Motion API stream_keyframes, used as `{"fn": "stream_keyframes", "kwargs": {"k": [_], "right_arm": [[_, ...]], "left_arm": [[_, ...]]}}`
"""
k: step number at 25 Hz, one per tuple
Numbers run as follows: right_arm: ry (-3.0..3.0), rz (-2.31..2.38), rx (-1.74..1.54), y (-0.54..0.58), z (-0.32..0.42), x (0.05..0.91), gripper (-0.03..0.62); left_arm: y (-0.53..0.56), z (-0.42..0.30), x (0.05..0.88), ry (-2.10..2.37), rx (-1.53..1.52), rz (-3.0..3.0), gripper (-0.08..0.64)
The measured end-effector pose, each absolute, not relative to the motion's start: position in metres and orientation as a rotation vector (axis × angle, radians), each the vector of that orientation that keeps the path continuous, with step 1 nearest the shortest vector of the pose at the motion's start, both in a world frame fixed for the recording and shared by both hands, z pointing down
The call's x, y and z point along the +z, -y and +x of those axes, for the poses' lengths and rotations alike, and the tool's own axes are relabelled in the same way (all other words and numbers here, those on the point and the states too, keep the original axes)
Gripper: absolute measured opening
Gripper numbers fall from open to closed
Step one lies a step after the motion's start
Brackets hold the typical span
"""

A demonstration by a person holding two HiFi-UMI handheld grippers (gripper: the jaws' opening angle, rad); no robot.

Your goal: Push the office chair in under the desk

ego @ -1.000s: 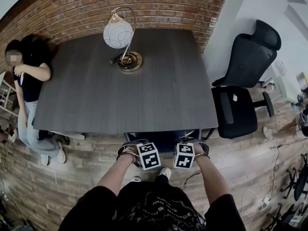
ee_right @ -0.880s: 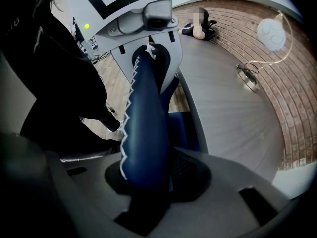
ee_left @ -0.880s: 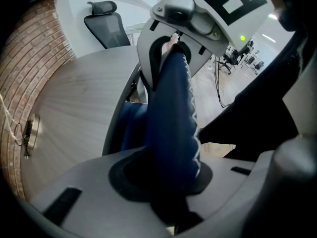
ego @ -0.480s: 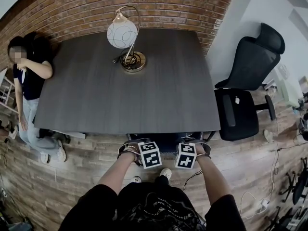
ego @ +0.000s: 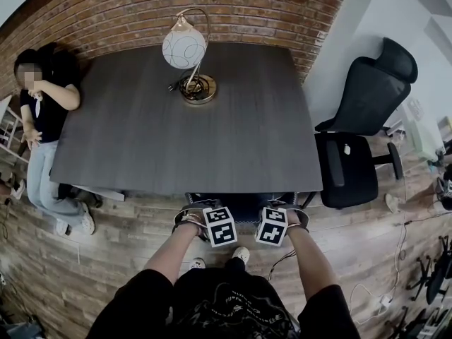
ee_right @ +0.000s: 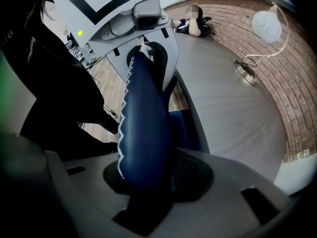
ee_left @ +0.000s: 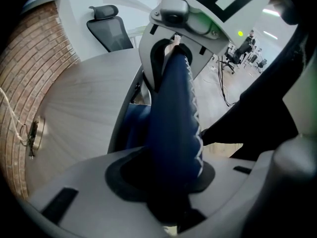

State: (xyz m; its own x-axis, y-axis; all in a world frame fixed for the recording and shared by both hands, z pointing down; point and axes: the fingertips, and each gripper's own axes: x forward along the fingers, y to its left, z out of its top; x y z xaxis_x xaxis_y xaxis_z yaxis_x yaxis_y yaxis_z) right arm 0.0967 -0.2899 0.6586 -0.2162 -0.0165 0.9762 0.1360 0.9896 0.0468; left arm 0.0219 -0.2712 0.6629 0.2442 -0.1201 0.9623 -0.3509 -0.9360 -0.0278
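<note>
Though newly wider, left tool (ego: 211, 216), right tool (ego: 277, 216) astride office chair (ego: 240, 203) back.

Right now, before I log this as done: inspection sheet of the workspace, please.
Surface: dark grey wooden desk, holding only a lamp.
Job's things: blue padded office chair, tucked under the desk's near edge; only the top of its back shows.
Clutter: lamp with white globe shade and brass base, on the desk's far side.
Grippers: left tool and right tool both straddle the chair back; jaws have just been opening, pads appear eased off.
Cables: loose floor cables at right.
Surroundings: red brick wall; wood-plank floor; black office chair at right, apart from the desk; person sitting against the wall at left.
</note>
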Motion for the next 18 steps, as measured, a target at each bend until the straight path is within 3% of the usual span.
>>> {"fn": "stream_keyframes", "kwargs": {"k": [4, 10, 12, 14, 18], "right_arm": [[1.779, -0.069, -0.133, 0.286, 0.093, 0.660, 0.140], [1.798, -0.022, -0.097, 0.282, 0.092, 0.661, 0.154], [1.810, -0.014, -0.076, 0.277, 0.091, 0.659, 0.229], [1.825, -0.004, -0.077, 0.275, 0.089, 0.656, 0.244], [1.889, 0.040, -0.085, 0.272, 0.084, 0.644, 0.256]], "left_arm": [[0.269, 0.016, 0.665, 0.464, 1.777, 2.315, 0.170], [0.266, 0.014, 0.667, 0.505, 1.756, 2.289, 0.170], [0.264, 0.014, 0.666, 0.512, 1.728, 2.278, 0.164], [0.263, 0.011, 0.665, 0.517, 1.728, 2.298, 0.166], [0.252, 0.003, 0.659, 0.502, 1.716, 2.328, 0.247]]}}
